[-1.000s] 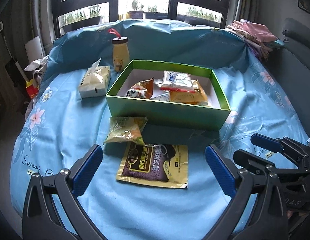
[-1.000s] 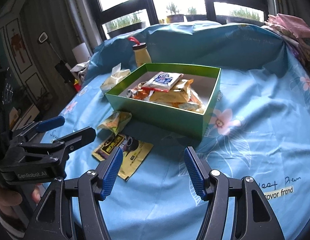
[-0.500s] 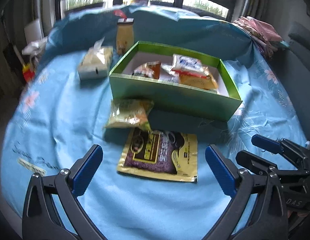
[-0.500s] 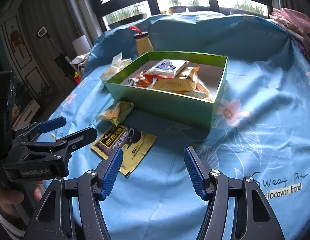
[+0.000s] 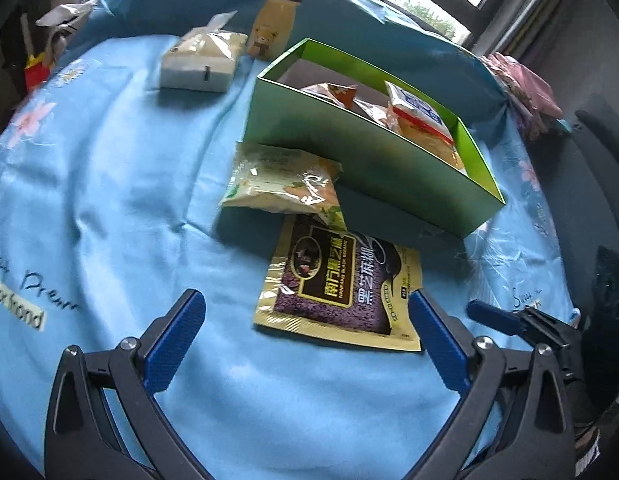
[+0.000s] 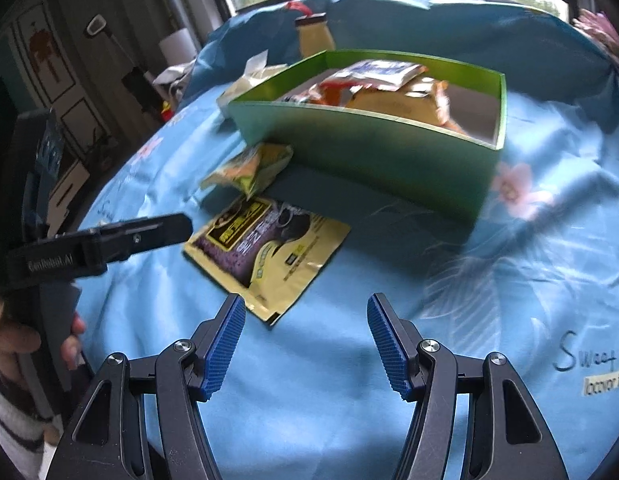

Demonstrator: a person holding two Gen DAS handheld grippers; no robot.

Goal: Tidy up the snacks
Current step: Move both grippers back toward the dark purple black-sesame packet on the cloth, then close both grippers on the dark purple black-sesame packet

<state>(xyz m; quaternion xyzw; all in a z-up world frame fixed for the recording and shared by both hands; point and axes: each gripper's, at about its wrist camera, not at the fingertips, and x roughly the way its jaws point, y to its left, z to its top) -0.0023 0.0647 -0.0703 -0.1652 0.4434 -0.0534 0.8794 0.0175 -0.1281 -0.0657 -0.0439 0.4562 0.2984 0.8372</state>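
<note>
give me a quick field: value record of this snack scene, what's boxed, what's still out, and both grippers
surface: blue floral cloth
container: green box, open top
in box: several snack packets
still out: purple-and-gold sesame pouch lying flat; pale green snack bag against the box's front wall, overlapping the pouch's top edge
behind box: tissue pack, yellow bear bottle
left gripper: open, empty, near the pouch
right gripper: open, empty

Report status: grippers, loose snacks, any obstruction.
Left gripper and right gripper open, empty. Black sesame packet and yellow-green snack bag on the sheet, outside the green box. Snack bag overlaps the packet's corner.
</note>
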